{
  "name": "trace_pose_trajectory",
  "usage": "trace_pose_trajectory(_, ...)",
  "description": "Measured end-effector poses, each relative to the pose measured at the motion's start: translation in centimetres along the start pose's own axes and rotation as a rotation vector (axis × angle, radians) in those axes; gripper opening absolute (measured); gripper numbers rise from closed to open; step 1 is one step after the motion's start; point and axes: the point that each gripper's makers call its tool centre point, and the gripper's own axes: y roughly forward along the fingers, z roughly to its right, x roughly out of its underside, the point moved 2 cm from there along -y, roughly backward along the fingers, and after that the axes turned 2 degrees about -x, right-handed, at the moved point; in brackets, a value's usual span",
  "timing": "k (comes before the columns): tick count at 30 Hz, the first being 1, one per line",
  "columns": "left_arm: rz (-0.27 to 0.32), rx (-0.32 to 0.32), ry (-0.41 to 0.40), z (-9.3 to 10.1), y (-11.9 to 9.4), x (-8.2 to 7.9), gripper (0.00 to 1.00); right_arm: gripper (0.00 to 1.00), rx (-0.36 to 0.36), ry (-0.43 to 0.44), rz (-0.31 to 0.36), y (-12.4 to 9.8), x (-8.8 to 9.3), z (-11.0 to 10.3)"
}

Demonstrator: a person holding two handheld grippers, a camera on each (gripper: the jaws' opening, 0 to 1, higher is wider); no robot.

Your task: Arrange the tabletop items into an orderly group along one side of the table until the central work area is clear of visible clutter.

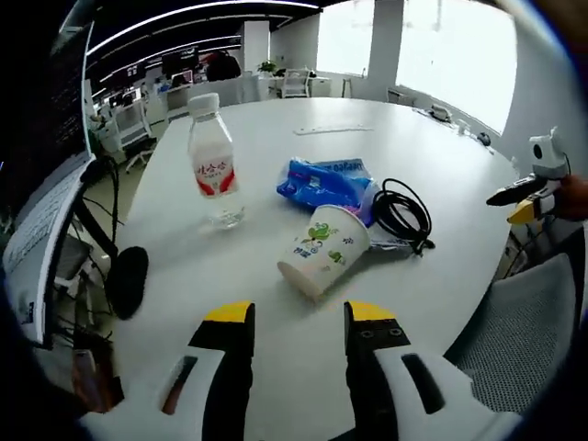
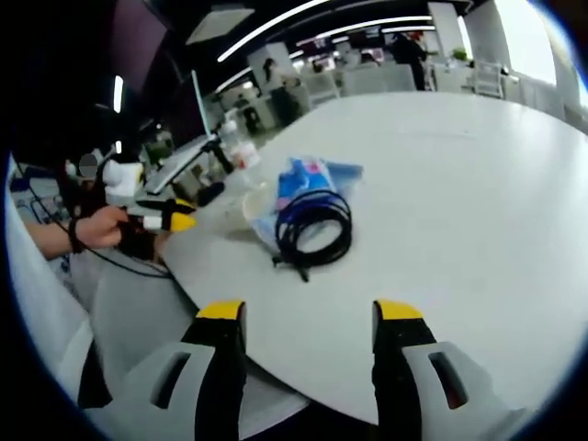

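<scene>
On the round white table (image 1: 276, 110) a clear water bottle (image 1: 214, 165) with a red and white label stands upright at the left. A paper cup (image 1: 323, 250) with green print lies on its side near the middle. Beside it are a blue packet (image 1: 322, 181) and a coiled black cable (image 1: 401, 213). My left gripper (image 1: 299, 317) is open just in front of the cup, with nothing between its jaws. My right gripper (image 2: 310, 314) hangs open over the table edge, short of the cable (image 2: 312, 225) and the packet (image 2: 308, 176). The right gripper (image 1: 533, 193) also appears at the far right of the left gripper view.
A mesh office chair (image 1: 524, 331) stands at the table's right edge. A monitor (image 1: 41, 239) and a black microphone (image 1: 127, 280) sit off the table's left side. A thin white strip (image 1: 333, 130) lies at the far side. In the right gripper view, a hand (image 2: 101, 228) holds the left gripper (image 2: 161, 219).
</scene>
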Motion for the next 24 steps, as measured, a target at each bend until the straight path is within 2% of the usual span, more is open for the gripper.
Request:
trace_pose_trajectory(5, -0.022, 0.073, 0.108, 1.2, 1.0, -0.6, 0.38, 0.53, -0.007, -0.004, -0.005, 0.0, 0.2, -0.2)
trace_pose_trajectory(7, -0.02, 0.055, 0.123, 1.0, 1.4, -0.7, 0.39, 0.53, -0.009, -0.004, -0.007, 0.0, 0.2, -0.2)
trace_pose_trajectory(8, -0.033, 0.065, 0.141, 1.0, 1.9, -0.6, 0.39, 0.53, -0.011, -0.005, -0.008, 0.0, 0.2, -0.3)
trace_pose_trajectory(18, -0.026, 0.097, 0.271, 1.1, 3.5, -2.4, 0.42, 0.53, -0.006, 0.001, -0.008, -0.4, 0.4, 0.0)
trace_pose_trajectory(20, -0.046, 0.114, 0.338, 1.4, 4.0, -2.4, 0.44, 0.53, -0.005, 0.004, -0.008, -0.5, 0.5, 0.0)
trace_pose_trajectory(21, -0.068, 0.122, 0.415, 1.5, 4.2, -2.3, 0.44, 0.53, -0.005, 0.005, -0.01, -0.5, 0.5, 0.1)
trace_pose_trajectory(24, -0.087, 0.163, 0.491, 2.5, 4.8, -2.1, 0.46, 0.54, -0.004, 0.005, -0.012, -0.6, 0.6, 0.1)
